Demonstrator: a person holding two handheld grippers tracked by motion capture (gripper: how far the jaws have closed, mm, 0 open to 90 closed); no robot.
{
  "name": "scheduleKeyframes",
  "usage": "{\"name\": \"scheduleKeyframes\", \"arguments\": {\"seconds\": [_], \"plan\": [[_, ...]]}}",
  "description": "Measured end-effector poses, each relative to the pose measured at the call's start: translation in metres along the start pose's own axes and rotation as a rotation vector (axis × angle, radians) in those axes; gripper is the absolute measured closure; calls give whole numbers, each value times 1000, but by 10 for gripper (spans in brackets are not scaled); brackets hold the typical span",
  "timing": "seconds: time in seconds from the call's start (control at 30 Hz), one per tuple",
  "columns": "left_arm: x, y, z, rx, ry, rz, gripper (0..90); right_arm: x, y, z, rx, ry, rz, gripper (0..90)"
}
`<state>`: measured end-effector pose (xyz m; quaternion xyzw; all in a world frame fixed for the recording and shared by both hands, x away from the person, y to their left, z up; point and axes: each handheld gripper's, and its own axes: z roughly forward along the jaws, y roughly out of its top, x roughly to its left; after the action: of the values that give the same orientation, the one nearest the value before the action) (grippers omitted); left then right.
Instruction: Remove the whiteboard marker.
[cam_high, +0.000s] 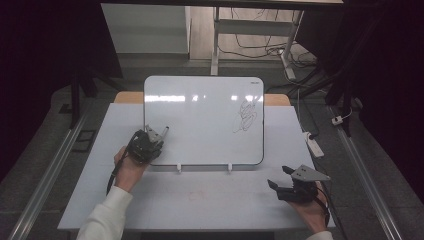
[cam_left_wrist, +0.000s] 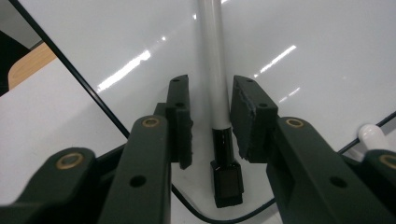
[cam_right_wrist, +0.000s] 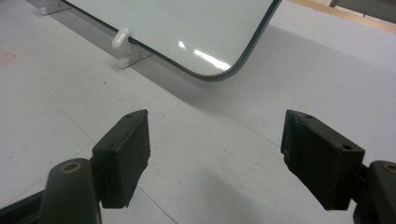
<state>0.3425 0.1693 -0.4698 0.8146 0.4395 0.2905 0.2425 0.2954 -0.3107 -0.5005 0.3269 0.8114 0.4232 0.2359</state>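
Note:
A whiteboard (cam_high: 200, 120) lies on the white table (cam_high: 225, 200), with a black scribble (cam_high: 246, 116) near its right edge. On the board's lower left corner lies a marker (cam_high: 162, 133) with a white barrel (cam_left_wrist: 212, 70) and a black end. My left gripper (cam_high: 152, 136) straddles the marker; in the left gripper view (cam_left_wrist: 211, 121) the marker sits between the pads with a thin gap on the left side. My right gripper (cam_high: 279, 176) rests low over the table's front right, open and empty (cam_right_wrist: 215, 144), facing the board's corner (cam_right_wrist: 187, 28).
Two white clips (cam_high: 178, 168) (cam_high: 229, 166) hold the board's near edge. Faint red marks (cam_high: 195, 195) stain the table in front of it. A power strip (cam_high: 313, 142) and cables lie on the floor to the right. Metal rails run along both sides.

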Motion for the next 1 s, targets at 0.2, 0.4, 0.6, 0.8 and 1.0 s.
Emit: {"name": "scheduleKeyframes", "arguments": {"seconds": [0.2, 0.4, 0.6, 0.8, 1.0], "plan": [[-1, 0, 0, 3, -8, 7, 717, 0, 0, -1, -4, -5, 1, 239], [-1, 6, 2, -18, -3, 12, 730, 1, 1, 0, -1, -7, 0, 240], [-3, 13, 4, -35, 8, 28, 779, 1, 1, -1, -2, -11, -2, 243], [-6, 13, 2, -47, 10, 29, 814, 1, 1, -1, -2, -15, 0, 246], [-8, 18, -29, -164, -98, 8, 815, 7, 9, -5, -60, 9, 14, 271]]}}
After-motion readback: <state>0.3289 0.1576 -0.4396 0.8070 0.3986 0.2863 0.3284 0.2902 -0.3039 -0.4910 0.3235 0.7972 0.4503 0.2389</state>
